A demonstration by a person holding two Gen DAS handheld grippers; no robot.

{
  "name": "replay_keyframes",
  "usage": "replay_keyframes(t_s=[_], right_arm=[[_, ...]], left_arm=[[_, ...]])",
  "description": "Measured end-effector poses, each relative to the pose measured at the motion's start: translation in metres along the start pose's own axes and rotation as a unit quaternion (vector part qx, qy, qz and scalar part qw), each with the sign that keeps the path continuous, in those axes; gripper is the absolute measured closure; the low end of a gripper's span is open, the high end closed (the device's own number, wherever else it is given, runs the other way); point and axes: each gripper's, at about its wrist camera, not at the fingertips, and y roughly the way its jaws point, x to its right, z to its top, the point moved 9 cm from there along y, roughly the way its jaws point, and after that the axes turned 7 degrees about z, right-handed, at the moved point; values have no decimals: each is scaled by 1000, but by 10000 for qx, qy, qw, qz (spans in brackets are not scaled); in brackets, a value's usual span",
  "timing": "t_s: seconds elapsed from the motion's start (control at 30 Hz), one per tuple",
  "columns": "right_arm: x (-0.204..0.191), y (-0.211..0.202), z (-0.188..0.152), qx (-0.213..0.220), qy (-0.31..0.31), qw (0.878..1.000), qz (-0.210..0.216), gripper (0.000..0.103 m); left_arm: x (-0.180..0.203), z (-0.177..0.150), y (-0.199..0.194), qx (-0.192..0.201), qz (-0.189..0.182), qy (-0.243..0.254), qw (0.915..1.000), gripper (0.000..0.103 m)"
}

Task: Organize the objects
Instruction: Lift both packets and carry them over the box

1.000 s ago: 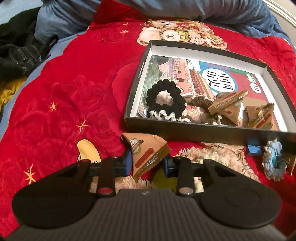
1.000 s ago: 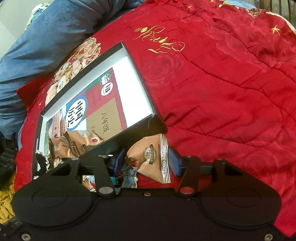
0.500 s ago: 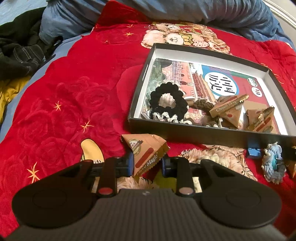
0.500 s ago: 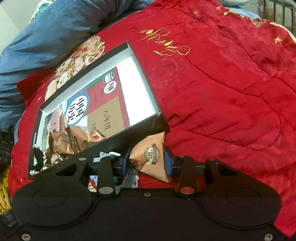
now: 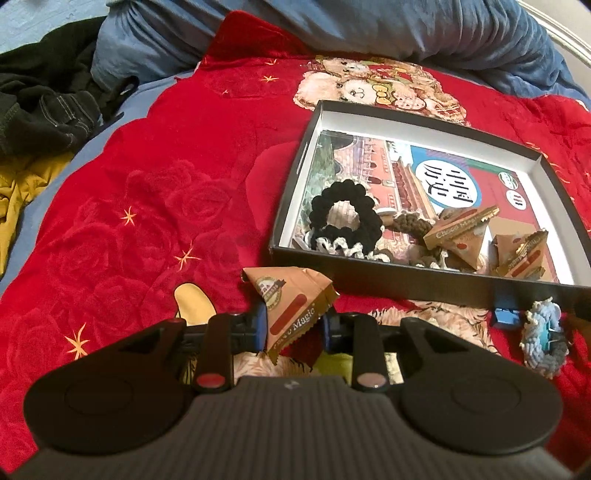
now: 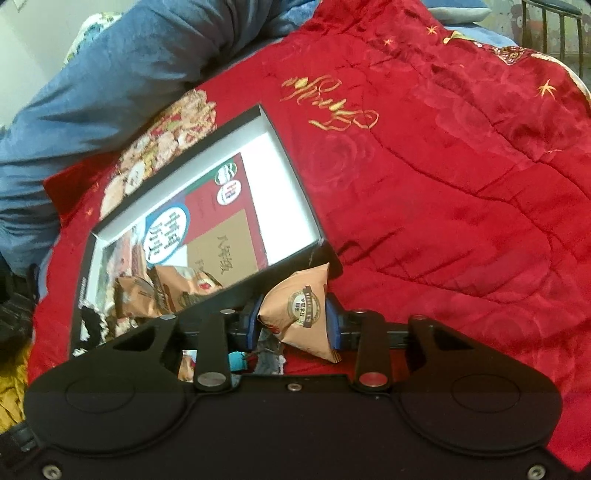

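Note:
My left gripper (image 5: pixel 293 326) is shut on a brown triangular snack packet (image 5: pixel 291 301) and holds it above the red blanket, just short of the black box's near wall (image 5: pixel 406 284). The box holds a black scrunchie (image 5: pixel 345 218), a brown scrunchie (image 5: pixel 410 223), a white one and two more brown packets (image 5: pixel 458 236). My right gripper (image 6: pixel 291 323) is shut on another brown packet (image 6: pixel 303 310), lifted beside the box's near corner (image 6: pixel 295 269). The right gripper's blue fingertip (image 5: pixel 504 317) shows in the left wrist view.
A grey-blue knitted scrunchie (image 5: pixel 543 339) lies on the blanket outside the box, at its right front. A blue duvet (image 5: pixel 332 29) is heaped behind the box. Dark clothes (image 5: pixel 40 99) and a yellow cloth (image 5: pixel 18 184) lie at the far left.
Both grippers have risen with their packets, so the box looks farther off. The right gripper closed on its packet and lifted it off the blanket.

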Motion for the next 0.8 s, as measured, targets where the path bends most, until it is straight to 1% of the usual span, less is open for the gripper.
replay_keyframes(t_s=[0.17, 0.43, 0.5, 0.67, 0.8], right_arm=[[-1, -9, 4, 150, 75, 9998, 140, 70], [-4, -21, 9, 371, 130, 9987, 333, 70], [-5, -24, 11, 429, 162, 9980, 429, 70], [-14, -32, 15, 581, 124, 9954, 753, 70], [-24, -34, 16, 617, 17, 9941, 893, 70]], left_arm=[[1, 2, -4, 94, -67, -3, 9999, 72], [-1, 3, -11, 211, -15, -25, 9998, 72], [-2, 4, -15, 257, -14, -75, 9996, 72], [-2, 9, -25, 416, -154, -162, 9989, 72], [-1, 11, -29, 486, -230, -227, 9983, 72]])
